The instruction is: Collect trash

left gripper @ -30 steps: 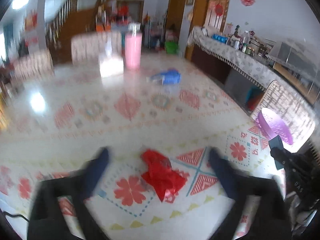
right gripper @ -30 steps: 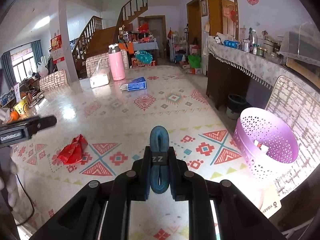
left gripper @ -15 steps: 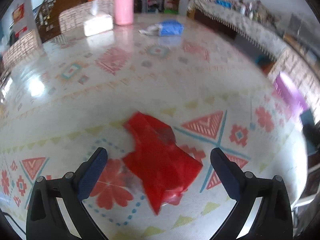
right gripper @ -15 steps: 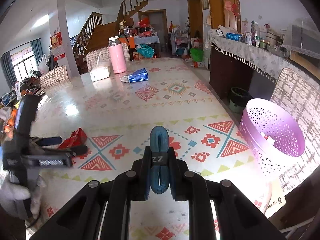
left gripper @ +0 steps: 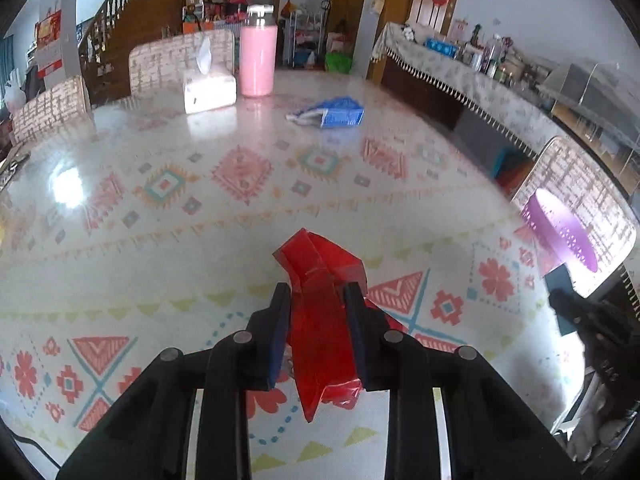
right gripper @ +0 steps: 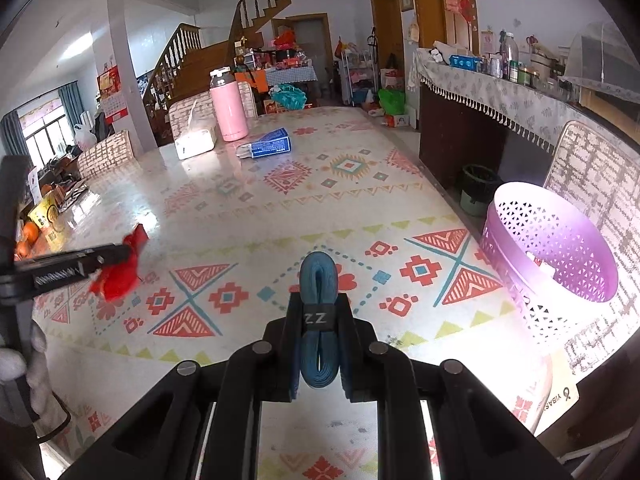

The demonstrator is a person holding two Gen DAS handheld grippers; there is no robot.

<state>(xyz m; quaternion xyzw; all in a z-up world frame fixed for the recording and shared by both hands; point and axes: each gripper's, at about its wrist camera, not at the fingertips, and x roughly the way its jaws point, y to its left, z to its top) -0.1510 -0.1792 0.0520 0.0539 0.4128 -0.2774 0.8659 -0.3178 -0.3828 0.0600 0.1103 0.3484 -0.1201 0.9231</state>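
A crumpled red plastic wrapper (left gripper: pixel 320 320) lies on the patterned tablecloth (left gripper: pixel 200 240), and my left gripper (left gripper: pixel 318 296) is closing on it, its blue pads pressing both sides. The right wrist view shows the same grip from the side, the red wrapper (right gripper: pixel 116 280) sticking out of the left gripper (right gripper: pixel 120 254). Whether the wrapper is off the cloth I cannot tell. My right gripper (right gripper: pixel 319 268) hovers over the table's near edge, shut with nothing in it. A purple perforated basket (right gripper: pixel 560 256) stands at the right edge, also in the left wrist view as the basket (left gripper: pixel 560 232).
Far across the table lie a blue packet (left gripper: pixel 340 116), a pink bottle (left gripper: pixel 258 60) and a tissue box (left gripper: pixel 208 90). Chairs ring the table. A draped sideboard (right gripper: pixel 500 96) with jars runs along the right. A gloved hand (right gripper: pixel 16 364) holds the left gripper.
The left gripper dropped over the red wrapper with its jaws wide, then closed them on it. The right gripper stayed shut and nearly still.
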